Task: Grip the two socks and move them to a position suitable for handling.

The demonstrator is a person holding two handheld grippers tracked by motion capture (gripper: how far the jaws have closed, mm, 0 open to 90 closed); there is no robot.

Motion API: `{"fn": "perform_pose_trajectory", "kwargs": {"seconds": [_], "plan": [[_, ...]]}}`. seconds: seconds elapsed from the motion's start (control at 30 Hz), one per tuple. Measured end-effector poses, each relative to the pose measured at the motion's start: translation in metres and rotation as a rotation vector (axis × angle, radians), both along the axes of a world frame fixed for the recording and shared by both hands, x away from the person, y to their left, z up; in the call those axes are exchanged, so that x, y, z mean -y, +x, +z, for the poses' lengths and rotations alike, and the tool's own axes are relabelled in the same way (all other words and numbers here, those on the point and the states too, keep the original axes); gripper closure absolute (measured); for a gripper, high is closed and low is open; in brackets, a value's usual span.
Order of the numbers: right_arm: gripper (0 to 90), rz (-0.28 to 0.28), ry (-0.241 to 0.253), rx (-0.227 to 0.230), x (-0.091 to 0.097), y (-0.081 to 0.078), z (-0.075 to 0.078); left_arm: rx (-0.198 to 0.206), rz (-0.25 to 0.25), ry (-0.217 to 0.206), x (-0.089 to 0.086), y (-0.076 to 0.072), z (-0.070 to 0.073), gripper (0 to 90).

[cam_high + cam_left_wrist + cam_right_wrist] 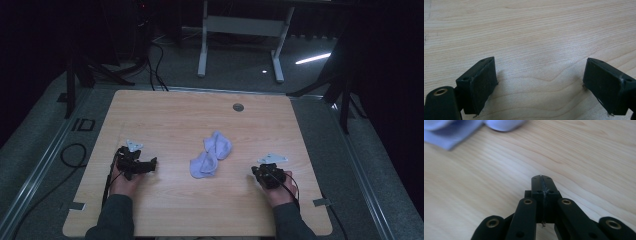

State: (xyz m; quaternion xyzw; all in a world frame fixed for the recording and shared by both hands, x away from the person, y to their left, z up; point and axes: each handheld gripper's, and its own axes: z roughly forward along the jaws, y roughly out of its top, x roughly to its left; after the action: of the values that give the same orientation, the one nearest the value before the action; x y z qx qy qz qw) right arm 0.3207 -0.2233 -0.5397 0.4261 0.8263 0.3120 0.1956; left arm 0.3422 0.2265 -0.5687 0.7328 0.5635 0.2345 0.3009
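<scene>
A crumpled pale lavender cloth, which may be a pair of socks, lies in the middle of the wooden table. My left gripper rests low on the table to the cloth's left, held in a hand. Its jaws stand wide apart over bare wood in the left gripper view. My right gripper sits to the cloth's right, jaws pressed together with nothing between them. The cloth's edge lies ahead and to the left in the right gripper view.
A round grey grommet sits near the table's far edge. Beyond the table are a white desk frame, black stands and cables on the grey floor. Cables trail from both grippers off the near edge.
</scene>
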Motion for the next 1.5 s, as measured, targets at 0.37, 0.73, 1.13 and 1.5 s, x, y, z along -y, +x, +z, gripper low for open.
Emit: {"fn": "perform_pose_trajectory", "kwargs": {"seconds": [0.37, 0.73, 1.13, 1.5], "plan": [[89.5, 0.137, 0.009, 0.049, -0.044, -0.003, 0.02, 0.007, 0.011, -0.001, 0.001, -0.001, 0.0, 14.3], [87.7, 0.288, 0.006, 0.091, -0.112, 0.006, 0.045, 0.008, 0.023, -0.004, 0.002, -0.001, 0.0, 14.3], [88.6, 0.226, -0.073, -0.058, -0.129, 0.034, -0.001, 0.009, 0.026, -0.003, 0.004, -0.005, 0.001, 17.4], [87.8, 0.216, -0.031, -0.077, -0.131, 0.019, -0.006, -0.036, -0.084, 0.013, 0.017, -0.021, 0.016, 61.8]]}}
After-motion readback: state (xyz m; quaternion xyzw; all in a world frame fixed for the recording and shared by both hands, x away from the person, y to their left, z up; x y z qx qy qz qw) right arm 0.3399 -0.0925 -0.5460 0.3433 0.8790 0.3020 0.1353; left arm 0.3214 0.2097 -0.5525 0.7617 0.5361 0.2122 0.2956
